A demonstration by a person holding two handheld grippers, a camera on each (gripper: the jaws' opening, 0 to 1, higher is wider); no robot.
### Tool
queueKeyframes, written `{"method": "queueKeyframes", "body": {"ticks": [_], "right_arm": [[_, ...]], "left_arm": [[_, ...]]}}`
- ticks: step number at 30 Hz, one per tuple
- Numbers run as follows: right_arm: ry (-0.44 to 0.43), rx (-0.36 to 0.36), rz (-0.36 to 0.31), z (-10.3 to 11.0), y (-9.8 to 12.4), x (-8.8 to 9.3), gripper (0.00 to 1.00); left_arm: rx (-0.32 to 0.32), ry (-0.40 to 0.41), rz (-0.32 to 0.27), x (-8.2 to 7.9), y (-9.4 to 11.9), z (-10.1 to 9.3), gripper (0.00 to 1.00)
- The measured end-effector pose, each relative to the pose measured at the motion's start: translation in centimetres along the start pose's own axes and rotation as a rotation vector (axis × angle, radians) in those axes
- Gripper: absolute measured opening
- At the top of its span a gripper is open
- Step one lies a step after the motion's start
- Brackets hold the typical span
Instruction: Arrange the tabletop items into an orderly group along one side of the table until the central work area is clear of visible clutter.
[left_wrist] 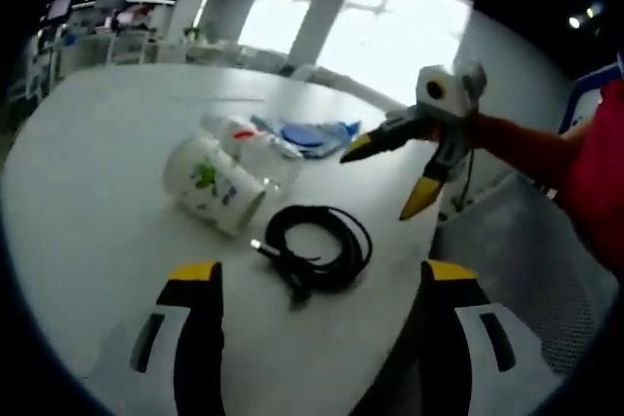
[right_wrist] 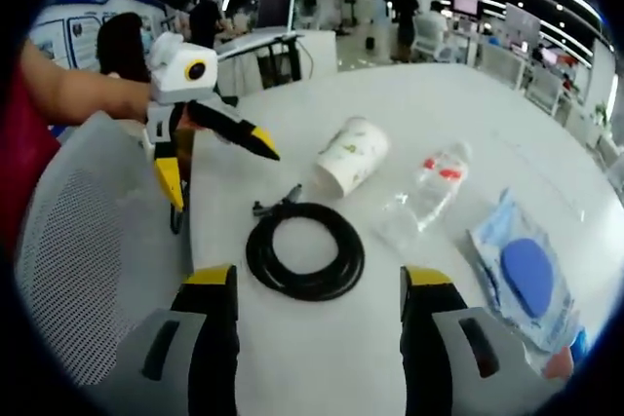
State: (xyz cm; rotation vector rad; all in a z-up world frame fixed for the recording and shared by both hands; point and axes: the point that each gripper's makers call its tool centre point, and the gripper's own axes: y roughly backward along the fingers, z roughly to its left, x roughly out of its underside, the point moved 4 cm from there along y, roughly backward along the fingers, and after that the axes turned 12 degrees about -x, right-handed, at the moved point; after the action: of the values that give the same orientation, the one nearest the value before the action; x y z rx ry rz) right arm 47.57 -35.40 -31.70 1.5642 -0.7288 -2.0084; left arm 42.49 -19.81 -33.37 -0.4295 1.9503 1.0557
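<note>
White table [right_wrist: 409, 94] holds cable [right_wrist: 305, 250], cup [right_wrist: 351, 155], bottle [right_wrist: 429, 192] and pouch [right_wrist: 526, 275] already bunched near its edge, so I hover my left gripper [left_wrist: 317, 284] and right gripper [right_wrist: 317, 284] empty, jaws apart.

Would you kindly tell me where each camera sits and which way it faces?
Left gripper view: rides the left hand-held gripper, facing the round white table; the right hand-held gripper and a red sleeve enter from the right.
Right gripper view: rides the right hand-held gripper, facing the table from the opposite side.
Shared: coiled black cable, white paper cup, clear plastic bottle.
</note>
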Motion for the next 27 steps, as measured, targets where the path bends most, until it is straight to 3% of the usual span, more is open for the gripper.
{"method": "queueKeyframes", "body": {"ticks": [6, 14, 27], "right_arm": [[-0.024, 0.004, 0.018, -0.9, -1.2, 0.2, 0.56], [-0.029, 0.018, 0.036, -1.7, -3.1, 0.2, 0.49], [-0.003, 0.043, 0.084, -2.2, -5.0, 0.7, 0.39]], "left_arm": [[0.007, -0.003, 0.033, 0.6, -0.9, 0.1, 0.71], [-0.006, 0.013, 0.032, 0.7, -1.6, 0.7, 0.65], [-0.039, -0.097, 0.063, 1.6, -2.6, 1.0, 0.54]]}}
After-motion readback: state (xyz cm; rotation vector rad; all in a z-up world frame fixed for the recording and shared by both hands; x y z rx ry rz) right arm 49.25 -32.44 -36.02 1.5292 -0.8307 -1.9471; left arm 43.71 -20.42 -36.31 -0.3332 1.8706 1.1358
